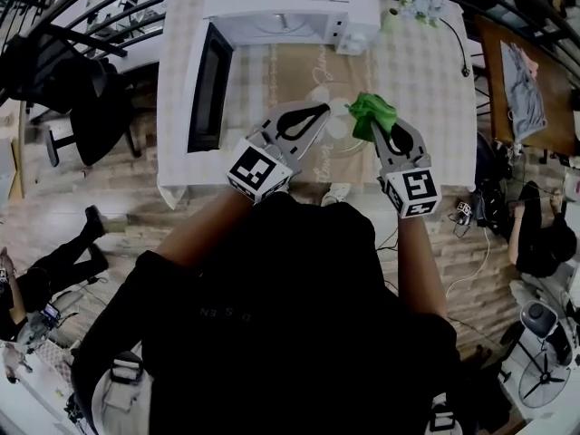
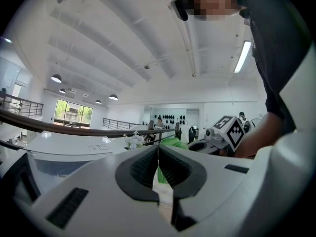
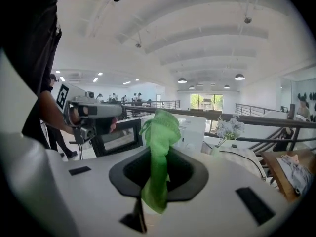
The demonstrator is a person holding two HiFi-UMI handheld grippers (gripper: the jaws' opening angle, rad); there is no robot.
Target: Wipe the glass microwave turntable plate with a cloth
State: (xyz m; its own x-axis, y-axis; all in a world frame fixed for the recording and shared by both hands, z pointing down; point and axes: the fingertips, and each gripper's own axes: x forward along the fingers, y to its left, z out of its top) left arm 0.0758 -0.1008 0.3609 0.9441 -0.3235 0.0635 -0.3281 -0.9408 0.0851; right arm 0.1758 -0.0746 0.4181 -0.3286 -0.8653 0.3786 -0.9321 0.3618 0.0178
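**Cloth meeting plate above the table**

The person is holding both grippers out over the table point(image 1: 426, 71), in front of the microwave point(image 1: 290, 3), whose door point(image 1: 210, 84) is standing open.

The right gripper point(image 1: 375, 127) is clamping a green cloth point(image 1: 373, 111). In the right gripper view its jaws are pinching the cloth's point(image 3: 159, 132) middle, with one bunched end standing up past the tips and the other hanging down behind them.

The left gripper point(image 1: 324, 109) is pointing toward the cloth, and its jaws are closing to a thin slit. In the left gripper view a thin pale edge is sitting in that slit, with green showing just beyond it. From the head view a faint, glassy round shape, the plate point(image 1: 337, 120), is lying at the left gripper's tips, between the two grippers. Being clear glass, it is hard to trace, and its rim seems to be what the left jaws are gripping. The cloth is sitting just beside the plate's right edge; I cannot tell whether they are touching.
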